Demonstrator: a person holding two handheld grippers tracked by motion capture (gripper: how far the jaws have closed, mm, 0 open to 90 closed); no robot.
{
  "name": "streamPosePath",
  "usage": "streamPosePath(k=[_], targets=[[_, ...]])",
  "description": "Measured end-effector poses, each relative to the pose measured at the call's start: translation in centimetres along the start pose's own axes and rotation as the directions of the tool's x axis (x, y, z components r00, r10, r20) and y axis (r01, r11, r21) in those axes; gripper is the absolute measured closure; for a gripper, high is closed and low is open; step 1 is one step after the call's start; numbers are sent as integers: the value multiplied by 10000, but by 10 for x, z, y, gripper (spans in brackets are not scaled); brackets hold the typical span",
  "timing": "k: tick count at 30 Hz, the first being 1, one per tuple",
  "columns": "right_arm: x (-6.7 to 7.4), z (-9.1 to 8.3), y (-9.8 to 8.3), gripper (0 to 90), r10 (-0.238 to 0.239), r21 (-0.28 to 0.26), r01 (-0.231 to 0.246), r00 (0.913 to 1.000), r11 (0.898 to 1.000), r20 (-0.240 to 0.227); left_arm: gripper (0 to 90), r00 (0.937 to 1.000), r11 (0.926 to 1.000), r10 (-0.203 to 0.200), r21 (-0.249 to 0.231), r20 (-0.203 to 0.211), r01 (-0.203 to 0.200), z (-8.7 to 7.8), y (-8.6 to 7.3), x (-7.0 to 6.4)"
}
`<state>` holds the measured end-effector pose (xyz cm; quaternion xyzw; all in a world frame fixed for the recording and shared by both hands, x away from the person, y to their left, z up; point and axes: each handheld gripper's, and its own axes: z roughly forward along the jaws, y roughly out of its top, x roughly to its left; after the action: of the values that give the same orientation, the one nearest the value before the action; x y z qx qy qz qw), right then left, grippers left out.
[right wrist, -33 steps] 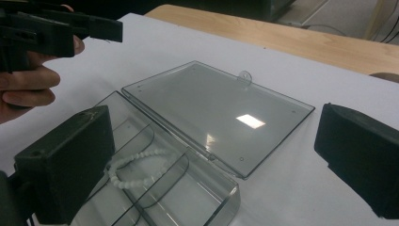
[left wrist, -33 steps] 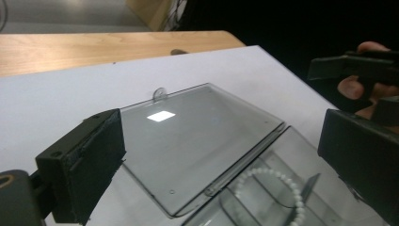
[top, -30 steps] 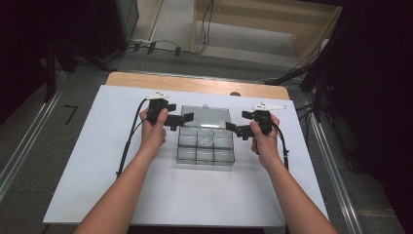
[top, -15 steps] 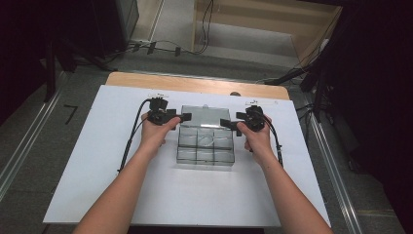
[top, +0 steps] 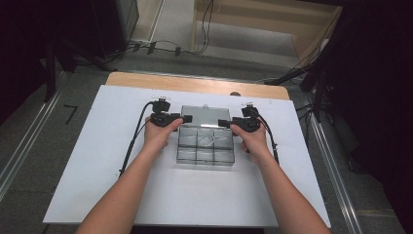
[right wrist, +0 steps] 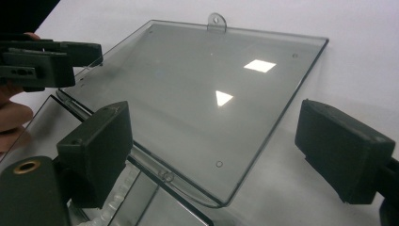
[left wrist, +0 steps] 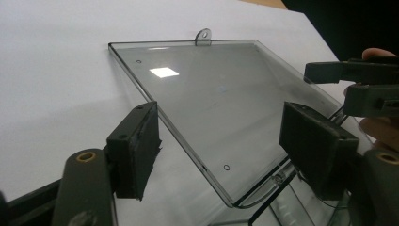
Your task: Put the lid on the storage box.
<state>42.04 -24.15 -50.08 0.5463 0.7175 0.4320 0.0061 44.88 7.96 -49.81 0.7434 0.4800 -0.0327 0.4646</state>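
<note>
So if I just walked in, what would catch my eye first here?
Probably the clear plastic compartment box in the middle of the white table, its hinged see-through lid lying open and flat behind it. A left hand-held gripper and a right hand-held gripper flank the lid's two side edges. Their black jaws have just been closing, each pair straddling a lid edge without pressing on it.

One clear compartment box [top: 205, 146], two grippers [top: 181, 118] [top: 224, 123], one white board [top: 97, 165].
</note>
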Motion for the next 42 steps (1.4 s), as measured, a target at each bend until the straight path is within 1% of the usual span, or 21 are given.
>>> streamPosePath(k=[2,4,6,9,11,15,16,17,21,24,27,29,30,32,34,37,39,42], targets=[[-2,1,-1,109,184,61,-184,9998,9998,-7,304,10000,10000,-39,52,-14,39,1,-1,0],[-2,3,-1,121,239,90,-239,9997,9997,-43,308,9999,9999,-133,109,-1,133,3,-1,0],[-2,4,-1,134,314,112,-314,9995,9994,0,307,9999,9998,-143,159,-36,144,4,-2,1],[-1,5,-2,184,224,183,-225,9997,9996,30,314,9998,9996,-189,200,-97,191,5,-3,1],[-1,7,-2,201,274,192,-277,9996,9994,110,320,9997,9995,-234,192,-123,236,6,-3,1],[-4,8,-3,215,480,273,-478,9988,9985,-54,342,9994,9990,-311,304,-171,316,7,-3,2],[-3,9,-3,219,467,314,-464,9989,9984,-95,357,9994,9988,-333,358,-134,338,8,-4,2],[-3,11,-4,222,472,319,-469,9988,9984,-109,367,9990,9983,-451,383,58,449,9,-5,3],[-2,12,-5,228,521,285,-517,9985,9983,-138,384,9980,9976,-614,324,127,610,10,-5,3],[-2,11,-5,266,486,234,-477,9981,9986,-384,431,9975,9976,-654,233,278,648,9,-4,2],[-2,9,-5,302,289,174,-282,9987,9995,-418,472,9970,9979,-641,121,433,636,8,-4,1],[-1,8,-5,333,118,51,-115,9984,9999,-553,499,9976,9986,-538,13,440,538,6,-3,0],[0,7,-5,345,46,-8,-47,9985,10000,-545,511,9975,9985,-546,-36,438,548,6,-2,0],[1,4,-6,376,-281,-110,277,9986,9996,-452,543,9978,9986,-489,-167,440,497,3,-1,-1],[1,0,-7,445,-524,-435,508,9979,9978,-372,585,9985,9990,-304,-315,462,319,-1,1,-3],[0,-7,-9,528,-819,-862,776,9955,9932,-471,633,9988,9988,-12,-485,488,36,-7,3,-6],[0,-10,-10,554,-991,-999,941,9940,9905,-460,650,9987,9983,197,-555,473,-170,-9,3,-7],[1,-13,-11,583,-1206,-1113,1156,9919,9870,-387,675,9976,9971,275,-728,629,-229,-11,2,-7]])
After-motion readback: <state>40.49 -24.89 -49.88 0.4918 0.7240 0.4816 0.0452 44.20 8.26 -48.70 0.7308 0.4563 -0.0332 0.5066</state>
